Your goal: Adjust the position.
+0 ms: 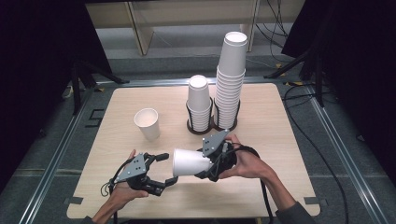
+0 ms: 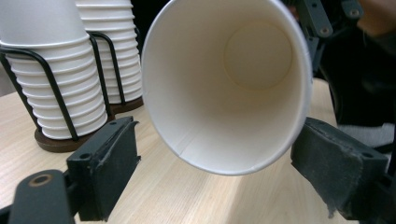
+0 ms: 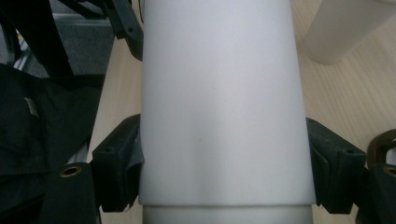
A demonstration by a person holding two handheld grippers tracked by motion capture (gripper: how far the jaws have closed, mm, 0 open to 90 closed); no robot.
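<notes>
Sideways above the table's [image 1: 261, 186] near edge lies a white cup [image 1: 190, 162], clamped at its base end by the right gripper [image 1: 205, 161], with its mouth pointing toward the left gripper [image 1: 169, 169]. In the right gripper view the cup wall [image 3: 223, 98] runs straight up between the two black jaws, and both pads press its sides just above a seam low on the wall, so this claw is closed on the cup.

The left gripper faces the open mouth. In the left gripper view the rim [image 2: 224, 88] hangs between and above the jaws; the one at the right of that view sits at the rim's edge, the one at the left stands off it with bare table showing between. Its jaws are apart and grip nothing.

Farther back on the table a single cup [image 1: 148, 123] stands upright, well apart from both grippers. Behind the held cup two stacks of cups stand mouth-down in black wire holders: a short stack [image 1: 199, 103] and, just beside it, a tall stack [image 1: 229, 79].
</notes>
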